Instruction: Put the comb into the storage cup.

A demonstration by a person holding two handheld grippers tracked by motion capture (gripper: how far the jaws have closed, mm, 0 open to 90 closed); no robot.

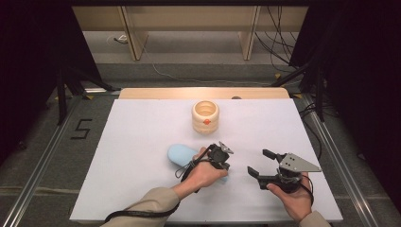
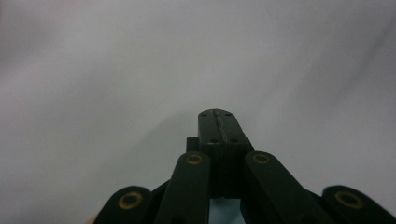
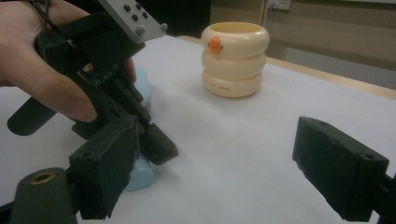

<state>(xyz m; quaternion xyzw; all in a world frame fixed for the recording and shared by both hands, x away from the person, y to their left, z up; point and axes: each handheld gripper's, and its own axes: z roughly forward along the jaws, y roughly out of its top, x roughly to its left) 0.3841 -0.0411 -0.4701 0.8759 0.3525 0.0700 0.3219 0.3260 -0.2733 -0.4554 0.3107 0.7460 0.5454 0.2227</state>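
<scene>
A light blue rounded object (image 1: 182, 154) lies on the white table (image 1: 142, 189), partly hidden under the person's left hand. My left gripper (image 1: 227, 166) angles down over its right end, jaws pressed together with nothing between them (image 2: 218, 114). In the right gripper view the blue object's end (image 3: 140, 175) peeks out just below the left gripper's tips (image 3: 159, 144); whether they touch I cannot tell. My right gripper (image 1: 261, 162) is held low to the right, open wide (image 3: 224, 168), empty, pointing left toward the other gripper.
A cream holder of stacked rings with an orange beak (image 1: 205, 117) stands upright at the back middle of the table (image 3: 236, 58). A wooden strip (image 1: 203, 92) edges the far side. Dark stands and cables flank the table.
</scene>
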